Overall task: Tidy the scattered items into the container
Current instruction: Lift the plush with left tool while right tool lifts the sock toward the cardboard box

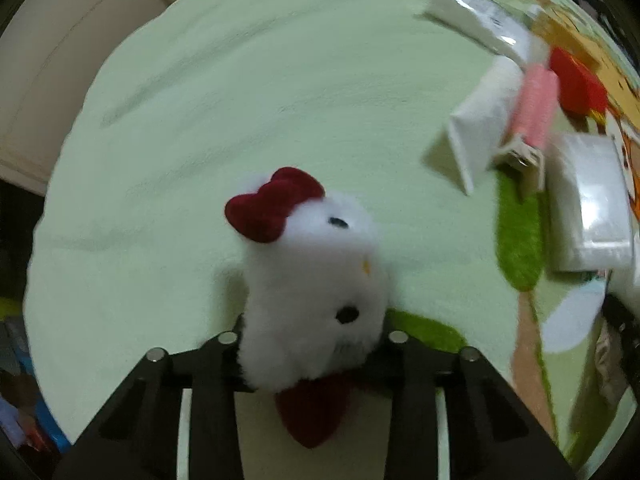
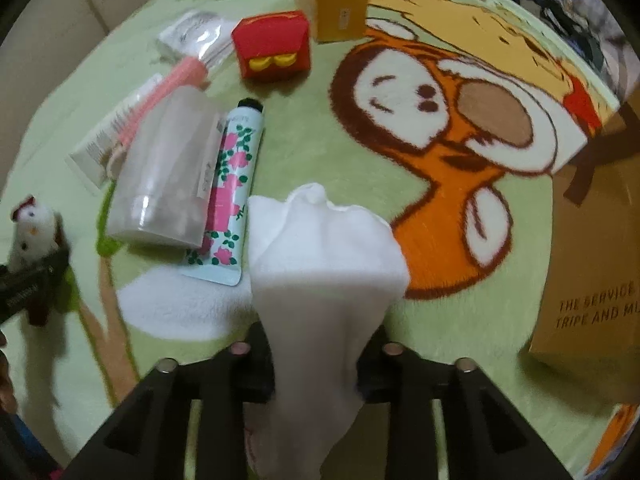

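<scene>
In the left wrist view my left gripper (image 1: 312,354) is shut on a white plush cat (image 1: 316,280) with a dark red bow, just above the green blanket (image 1: 200,120). The right wrist view has my right gripper (image 2: 316,364) shut on a white sock (image 2: 324,248), which hangs forward over the blanket. The plush cat (image 2: 34,224) and the left gripper (image 2: 32,276) also show at that view's left edge. A brown paper bag (image 2: 592,280) with printed lettering stands at the right.
A clear plastic packet (image 2: 168,176), a floral tube (image 2: 232,192), a white tube (image 2: 104,148), a pink-handled item (image 2: 168,84), a red box (image 2: 274,46), a tan box (image 2: 336,12) and a white packet (image 2: 192,34) lie scattered on the cartoon-print blanket.
</scene>
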Demonstrator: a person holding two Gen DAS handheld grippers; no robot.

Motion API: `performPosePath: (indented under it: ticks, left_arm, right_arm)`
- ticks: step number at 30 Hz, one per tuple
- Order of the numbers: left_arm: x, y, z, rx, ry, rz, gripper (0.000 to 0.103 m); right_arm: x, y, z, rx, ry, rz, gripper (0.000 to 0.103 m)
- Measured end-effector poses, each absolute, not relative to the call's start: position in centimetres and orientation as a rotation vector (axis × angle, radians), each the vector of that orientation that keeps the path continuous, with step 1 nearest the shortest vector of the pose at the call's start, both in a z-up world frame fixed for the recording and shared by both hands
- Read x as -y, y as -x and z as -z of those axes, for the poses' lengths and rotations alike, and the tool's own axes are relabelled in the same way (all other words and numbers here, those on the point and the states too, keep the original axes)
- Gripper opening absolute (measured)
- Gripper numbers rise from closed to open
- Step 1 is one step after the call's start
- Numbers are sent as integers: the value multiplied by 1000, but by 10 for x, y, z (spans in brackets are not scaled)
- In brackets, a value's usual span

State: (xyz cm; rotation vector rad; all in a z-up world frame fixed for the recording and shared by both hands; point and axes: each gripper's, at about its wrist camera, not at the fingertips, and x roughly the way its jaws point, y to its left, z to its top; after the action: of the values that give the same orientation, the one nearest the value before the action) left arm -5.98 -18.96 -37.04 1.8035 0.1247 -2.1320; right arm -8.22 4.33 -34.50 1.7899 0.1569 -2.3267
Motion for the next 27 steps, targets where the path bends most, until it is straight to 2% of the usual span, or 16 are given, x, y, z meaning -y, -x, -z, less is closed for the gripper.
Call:
performPosePath:
  ticks: [5,8,14,21,27]
  left_arm:
    - [177,58,350,-167,-1800,2165,28]
    - [161,58,323,-125,-1760,2218,28]
    - [134,68,243,-34,-1636,2348,28]
    - [140,71,148,58,-1509,2496,28]
    - [96,81,79,82,-1403,2656,28]
  right_arm:
    - [-45,75,311,-114,-1708,2360,20]
    - [-46,70,283,-79,-1640,2393,20]
    - [-55,71,208,-11,-1476,2524,20]
    - [-81,70,117,30,-1230,2725,20]
    - [-106,58,48,63,-1043,2859,20]
